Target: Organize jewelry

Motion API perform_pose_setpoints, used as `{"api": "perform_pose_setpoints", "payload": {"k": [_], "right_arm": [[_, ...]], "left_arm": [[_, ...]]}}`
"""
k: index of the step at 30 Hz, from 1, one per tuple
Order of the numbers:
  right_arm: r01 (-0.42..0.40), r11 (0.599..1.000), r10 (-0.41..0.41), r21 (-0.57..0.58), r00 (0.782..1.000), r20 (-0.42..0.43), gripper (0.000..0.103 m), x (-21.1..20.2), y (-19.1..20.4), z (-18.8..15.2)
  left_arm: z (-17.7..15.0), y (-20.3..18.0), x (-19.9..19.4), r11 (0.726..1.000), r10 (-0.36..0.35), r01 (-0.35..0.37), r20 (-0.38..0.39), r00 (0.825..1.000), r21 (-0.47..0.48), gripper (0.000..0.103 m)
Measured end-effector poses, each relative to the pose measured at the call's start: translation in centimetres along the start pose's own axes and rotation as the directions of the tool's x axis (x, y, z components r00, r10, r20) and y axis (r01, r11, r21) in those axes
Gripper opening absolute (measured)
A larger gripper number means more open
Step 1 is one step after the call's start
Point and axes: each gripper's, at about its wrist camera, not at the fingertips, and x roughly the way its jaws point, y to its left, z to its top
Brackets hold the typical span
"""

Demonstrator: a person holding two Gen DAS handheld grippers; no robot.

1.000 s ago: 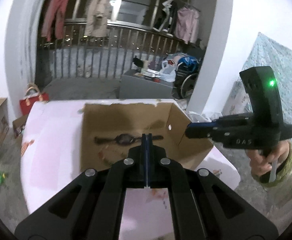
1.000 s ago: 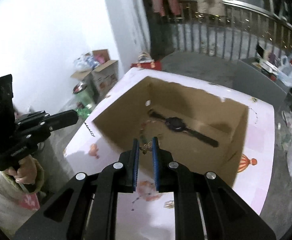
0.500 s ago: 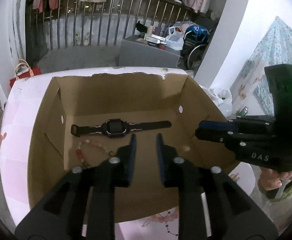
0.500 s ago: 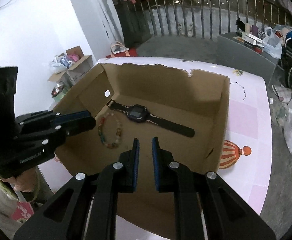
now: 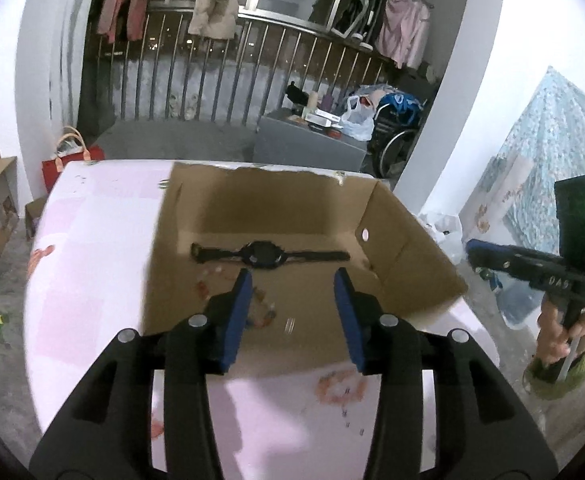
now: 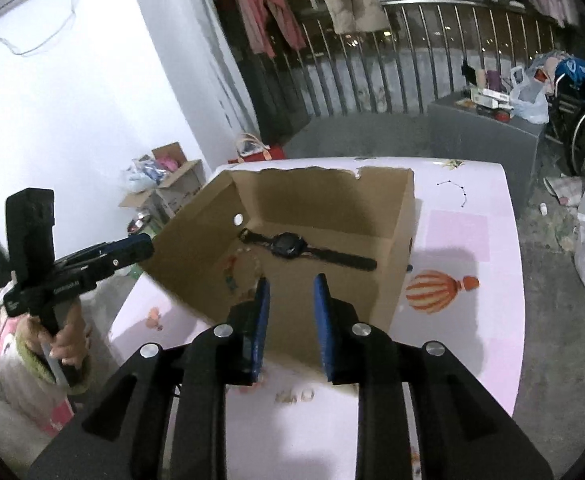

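An open cardboard box [image 5: 412, 248] stands on the pink table [image 5: 92, 280]. A black watch [image 5: 262, 256] lies flat on its floor, and a bead bracelet [image 5: 260, 312] lies in front of it. My left gripper [image 5: 292, 312] is open and empty above the box's near edge. In the right wrist view the box [image 6: 212, 240] holds the watch [image 6: 292, 245] and the bracelet [image 6: 232, 276]. My right gripper [image 6: 290, 316] is open and empty over the box's near wall. Each gripper shows in the other's view, off the table's side.
The table cloth has a balloon print [image 6: 436, 286] right of the box. A thin chain [image 6: 454, 190] lies on the far right of the table. Cardboard boxes [image 6: 164, 184] and a red bag [image 6: 258, 154] stand on the floor beyond; a railing [image 5: 232, 76] runs behind.
Both grippers have pulled back from over the box toward its near edge and opened wider. The small gold piece held by the right gripper one second ago is gone from its fingers.
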Motion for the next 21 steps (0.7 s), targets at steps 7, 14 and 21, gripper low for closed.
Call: {"api": "perform_pose_setpoints", "payload": {"k": [7,14,21], "right_arm": [[-0.045,0.999,0.047,0.024,0.997,-0.059,0.024,-0.5,0.5,-6.3],[0.004,0.999,0.004,0.041,0.981,-0.192,0.024,4.5,0.5,-10.9],[-0.012,0.999,0.019,0.038,0.980,-0.198,0.024,5.8,0.1,-11.0]], "left_arm": [[-5.2,-0.5,-2.3,0.999,0.014,-0.011,-0.065,0.998,0.046,0.043],[-9.3,-3.1,2.6,0.970,0.086,-0.045,-0.161,0.983,0.240,0.043],[-10.4,-4.0,6.4,0.941,0.080,0.003,-0.231,0.970,0.338,0.031]]}}
